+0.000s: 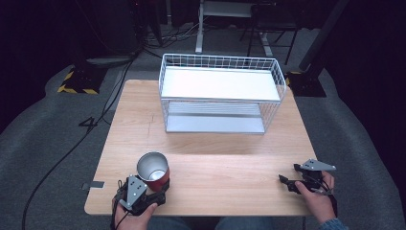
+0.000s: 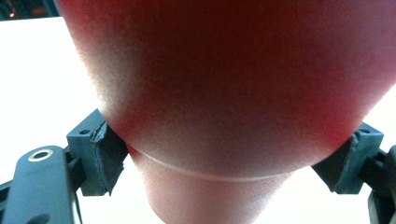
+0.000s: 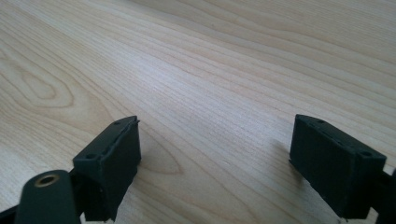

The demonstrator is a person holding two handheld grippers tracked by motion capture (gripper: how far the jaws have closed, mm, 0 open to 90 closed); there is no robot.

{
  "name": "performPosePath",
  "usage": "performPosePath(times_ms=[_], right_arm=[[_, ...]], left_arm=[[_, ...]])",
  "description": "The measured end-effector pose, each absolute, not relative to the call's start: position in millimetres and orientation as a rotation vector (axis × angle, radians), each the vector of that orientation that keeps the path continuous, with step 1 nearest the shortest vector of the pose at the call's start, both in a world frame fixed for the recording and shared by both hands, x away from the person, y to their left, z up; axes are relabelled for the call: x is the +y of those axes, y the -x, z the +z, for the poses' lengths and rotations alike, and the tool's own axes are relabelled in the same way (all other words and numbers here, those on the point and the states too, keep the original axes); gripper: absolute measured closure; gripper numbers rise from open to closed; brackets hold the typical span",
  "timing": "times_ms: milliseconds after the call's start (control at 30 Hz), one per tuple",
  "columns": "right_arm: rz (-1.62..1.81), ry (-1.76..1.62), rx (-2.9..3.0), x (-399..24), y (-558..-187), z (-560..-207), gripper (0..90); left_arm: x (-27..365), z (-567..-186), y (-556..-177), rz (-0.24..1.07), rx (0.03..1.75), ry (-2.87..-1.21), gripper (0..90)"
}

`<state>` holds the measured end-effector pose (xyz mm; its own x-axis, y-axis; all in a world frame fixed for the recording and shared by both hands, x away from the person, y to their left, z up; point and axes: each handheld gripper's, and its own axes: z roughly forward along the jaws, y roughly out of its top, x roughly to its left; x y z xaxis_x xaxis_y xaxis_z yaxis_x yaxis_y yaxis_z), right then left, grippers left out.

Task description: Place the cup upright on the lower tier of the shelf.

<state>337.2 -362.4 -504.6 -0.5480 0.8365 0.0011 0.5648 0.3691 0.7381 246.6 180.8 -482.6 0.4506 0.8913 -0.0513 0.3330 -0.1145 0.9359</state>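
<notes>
Left gripper jaws are clamped on the red cup: in the left gripper view, both black pads press against opposite sides of the cup's red wall, one at each lower flank. From the high view, the cup stands upright with its mouth up, showing a silvery interior, and rests on the wooden table near the table's front edge, toward its left corner. The person's left hand grips the gripper body just behind the cup, at the table's front edge.

Right gripper jaws stand apart with nothing between them. The right gripper view shows both black fingers spread wide over bare wood grain, close above or on the table surface; which of the two cannot be told. The person's right hand holds this gripper near the table's front right corner, well apart from the cup.

Farther back on the table, a white wire basket rack sits near the rear edge, roughly centred. It has a white upper shelf and a lower shelf beneath it. The cup is well apart from the rack, on the near side of it. Around the table, grey carpeted floor is visible, with black cables running across it to the table's left.
</notes>
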Motion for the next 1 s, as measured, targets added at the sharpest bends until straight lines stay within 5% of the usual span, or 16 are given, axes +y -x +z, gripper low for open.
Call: performPosePath(times_ms=[1000], right_arm=[[0.994, -1.222, 2.259, -362.3, -337.2, -504.6, 16.3]], left_arm=[[140.8, -434.6, -291.4, 0.581, 0.904, -1.711, 16.7]])
